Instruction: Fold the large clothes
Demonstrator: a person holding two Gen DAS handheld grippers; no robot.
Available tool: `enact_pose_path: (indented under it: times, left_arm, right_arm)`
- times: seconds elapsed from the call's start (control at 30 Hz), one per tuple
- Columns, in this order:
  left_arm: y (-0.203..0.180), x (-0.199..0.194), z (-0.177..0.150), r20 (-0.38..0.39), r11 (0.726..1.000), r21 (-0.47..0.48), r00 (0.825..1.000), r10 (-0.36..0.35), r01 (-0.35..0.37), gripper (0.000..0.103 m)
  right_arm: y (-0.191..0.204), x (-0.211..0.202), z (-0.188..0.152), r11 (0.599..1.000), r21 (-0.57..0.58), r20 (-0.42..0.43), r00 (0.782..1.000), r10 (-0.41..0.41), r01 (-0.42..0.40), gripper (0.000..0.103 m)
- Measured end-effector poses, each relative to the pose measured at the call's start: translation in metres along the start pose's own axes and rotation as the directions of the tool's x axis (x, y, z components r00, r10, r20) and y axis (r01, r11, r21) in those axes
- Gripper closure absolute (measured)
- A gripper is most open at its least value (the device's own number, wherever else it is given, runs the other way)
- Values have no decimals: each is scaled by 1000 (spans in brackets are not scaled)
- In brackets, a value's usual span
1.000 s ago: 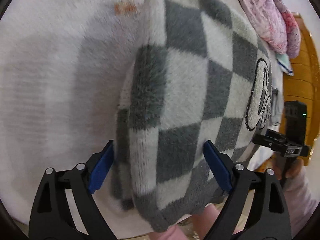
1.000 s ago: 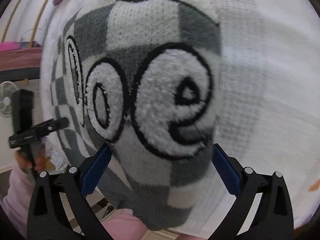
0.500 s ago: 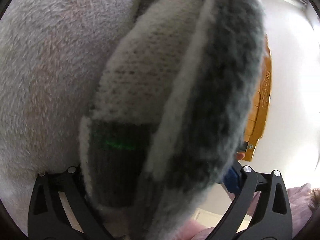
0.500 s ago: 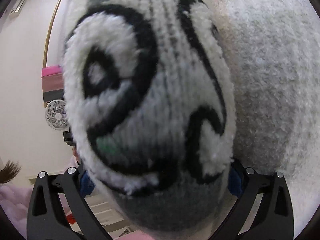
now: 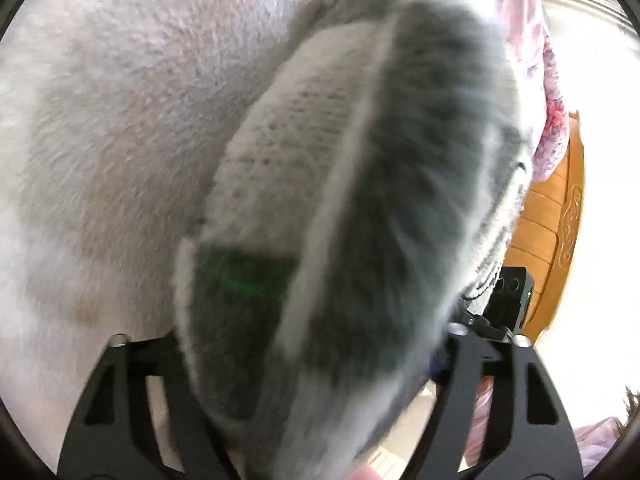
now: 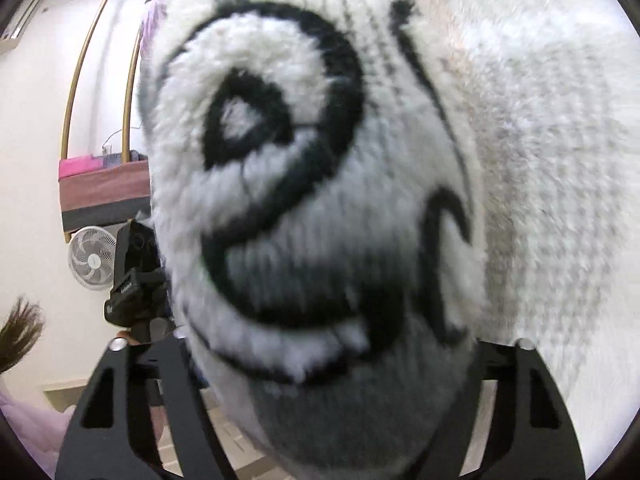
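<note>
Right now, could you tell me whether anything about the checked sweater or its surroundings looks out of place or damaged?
Nothing stands out. The checked sweater is bunched thickly between the jaws of the left gripper and the right gripper, which have just been closing on it. No tear or stain shows on it, though it is blurred this close.

The left wrist view looks forward and downward from behind the left gripper (image 5: 316, 344), whose black finger frames rise from the lower edge. It sits so near the checked sweater (image 5: 400, 184) that the knit blurs and fills the centre; a pale fleece surface (image 5: 120, 120) spreads to the left and a wooden board (image 5: 560, 220) shows at the right rim. The right wrist view looks likewise from behind the right gripper (image 6: 332, 352), equally close to the same sweater (image 6: 304, 200), here showing its black lettering. Both views share this garment, and each catches the other gripper at its edge: the right one (image 5: 508, 300) in the left view, the left one (image 6: 132, 280) beside a fan (image 6: 90, 258) in the right view.
</note>
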State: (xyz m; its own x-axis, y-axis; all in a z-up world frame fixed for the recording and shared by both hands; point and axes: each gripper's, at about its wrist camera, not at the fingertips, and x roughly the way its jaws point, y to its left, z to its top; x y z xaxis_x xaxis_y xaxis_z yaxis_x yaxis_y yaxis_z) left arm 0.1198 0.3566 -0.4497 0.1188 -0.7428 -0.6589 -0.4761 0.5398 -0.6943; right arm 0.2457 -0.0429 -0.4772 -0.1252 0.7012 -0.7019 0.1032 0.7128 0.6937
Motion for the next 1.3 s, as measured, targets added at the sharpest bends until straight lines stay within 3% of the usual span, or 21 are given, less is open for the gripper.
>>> enact_pose_path:
  times: [0.17,0.3,0.5,0.57,0.77,0.97,1.03,1.2,1.3]
  left_arm:
    - [-46,-24,-19,103,988,94,988,113,-123,49]
    - [-77,-35,-42,124,979,88,977,172,-183,50]
    - [-135,-75,-84,90,977,104,980,175,-184,50]
    - [-146,-71,-116,86,973,134,980,177,-187,50]
    - [-215,-80,-148,73,949,259,983,166,-180,50]
    - [-310,-46,-171,96,877,433,978,184,-208,50]
    - [-325,-34,-181,106,859,461,975,196,-223,50]
    - [-384,37,-205,105,851,475,975,197,-224,50]
    - [-420,95,-231,116,865,443,972,204,-235,50]
  right_arm:
    - [28,-14,-18,999,17,49,998,30,-31,50]
    - [71,-25,-48,999,23,89,996,-29,27,51]
    - [118,-83,-108,996,60,128,989,-75,68,51]
    - [132,-106,-123,995,64,148,985,-87,78,51]
    - [146,-189,-162,992,93,274,956,-107,85,51]
    - [112,-254,-187,994,113,414,909,-54,8,51]
    - [100,-265,-186,993,116,439,897,-43,-9,51]
    - [45,-326,-191,995,101,461,887,-30,-19,51]
    - [-8,-377,-191,997,80,438,898,-33,-2,51]
